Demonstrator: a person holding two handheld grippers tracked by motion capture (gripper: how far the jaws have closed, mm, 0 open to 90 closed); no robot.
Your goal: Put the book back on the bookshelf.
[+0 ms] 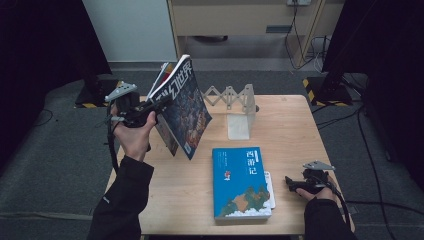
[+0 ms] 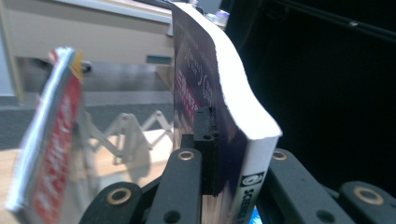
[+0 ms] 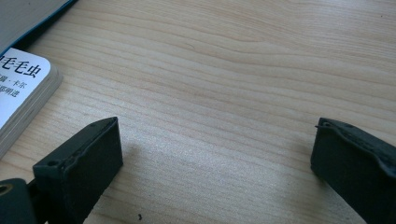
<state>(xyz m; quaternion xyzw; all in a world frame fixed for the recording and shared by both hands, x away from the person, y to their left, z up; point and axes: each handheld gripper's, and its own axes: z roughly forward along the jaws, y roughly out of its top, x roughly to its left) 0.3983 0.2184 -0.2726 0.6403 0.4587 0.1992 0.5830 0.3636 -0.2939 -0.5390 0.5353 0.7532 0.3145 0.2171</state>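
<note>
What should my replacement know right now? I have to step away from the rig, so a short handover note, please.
Left gripper: shut on the magazine, held up off the table, tilted; a second thin magazine is beside it.
Right gripper: open, holding nothing, low over bare wood near the front right corner.
Blue book: flat at the front centre, lying on a white book.
Expanding book rack: at the back, no books in it.
Done: magazine lifted.
Left, probably: stand it in the rack, then the other books.
</note>
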